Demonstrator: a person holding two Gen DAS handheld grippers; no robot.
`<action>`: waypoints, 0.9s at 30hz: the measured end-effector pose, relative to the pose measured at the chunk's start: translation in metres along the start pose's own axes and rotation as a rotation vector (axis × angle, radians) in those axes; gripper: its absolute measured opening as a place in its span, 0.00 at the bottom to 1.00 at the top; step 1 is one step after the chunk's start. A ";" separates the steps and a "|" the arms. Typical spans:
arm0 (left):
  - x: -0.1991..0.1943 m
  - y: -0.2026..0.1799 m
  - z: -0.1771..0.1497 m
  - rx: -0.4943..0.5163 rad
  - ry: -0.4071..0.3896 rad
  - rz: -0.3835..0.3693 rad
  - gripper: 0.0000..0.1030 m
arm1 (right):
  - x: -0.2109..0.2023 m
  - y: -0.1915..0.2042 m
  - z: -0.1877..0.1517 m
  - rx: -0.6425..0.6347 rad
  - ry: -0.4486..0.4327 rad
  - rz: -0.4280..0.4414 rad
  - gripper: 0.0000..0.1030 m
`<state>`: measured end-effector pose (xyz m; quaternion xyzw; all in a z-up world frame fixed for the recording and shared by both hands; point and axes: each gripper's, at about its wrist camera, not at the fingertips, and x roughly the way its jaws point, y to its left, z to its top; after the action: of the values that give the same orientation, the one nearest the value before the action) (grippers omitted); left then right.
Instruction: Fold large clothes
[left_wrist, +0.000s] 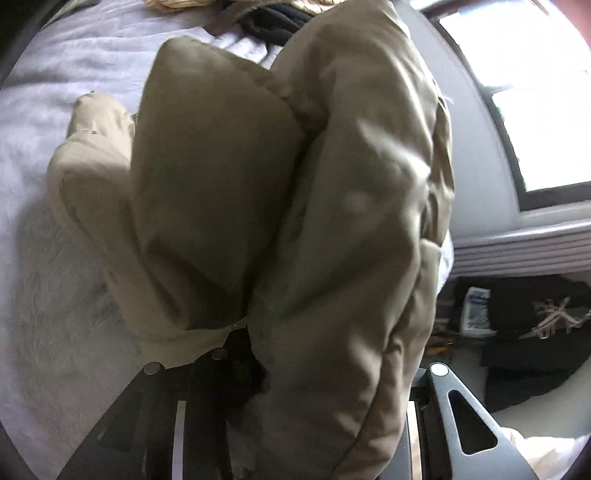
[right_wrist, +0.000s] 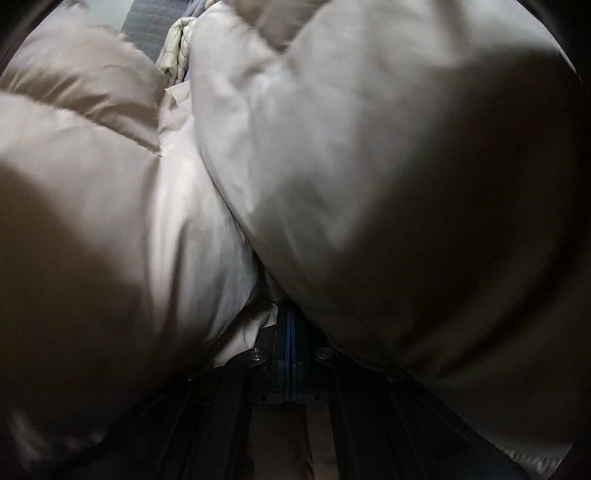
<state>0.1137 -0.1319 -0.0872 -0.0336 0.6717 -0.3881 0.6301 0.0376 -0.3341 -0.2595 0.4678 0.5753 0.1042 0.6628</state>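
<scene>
A puffy beige jacket (left_wrist: 351, 184) hangs bunched in front of the left wrist camera, lifted above the bed. My left gripper (left_wrist: 314, 350) is shut on a thick fold of it, and the fabric hides both fingertips. A sleeve or flap (left_wrist: 92, 155) droops toward the sheet at the left. In the right wrist view the same jacket (right_wrist: 369, 147) fills nearly everything. My right gripper (right_wrist: 286, 325) is shut, its fingers pressed together with their tips buried in the jacket fabric.
A lavender bed sheet (left_wrist: 74, 74) lies below. Dark clothes (left_wrist: 269, 18) are heaped at its far end. A bright window (left_wrist: 535, 92) and a radiator (left_wrist: 524, 247) stand on the right, with a dark bag (left_wrist: 535, 321) on the floor. A pale quilted garment (right_wrist: 177, 48) lies beyond the jacket.
</scene>
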 end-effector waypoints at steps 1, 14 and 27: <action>0.004 -0.007 0.003 0.004 0.004 0.001 0.34 | -0.004 -0.003 0.000 0.018 0.002 0.015 0.00; 0.088 -0.059 0.027 0.028 0.133 -0.064 0.72 | -0.158 -0.059 -0.052 0.152 -0.214 0.012 0.02; 0.113 -0.074 0.005 0.122 0.147 0.008 0.90 | -0.233 -0.061 -0.101 0.162 -0.337 -0.173 0.04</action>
<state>0.0619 -0.2466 -0.1376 0.0358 0.6915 -0.4272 0.5815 -0.1473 -0.4738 -0.1395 0.4791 0.5009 -0.0796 0.7165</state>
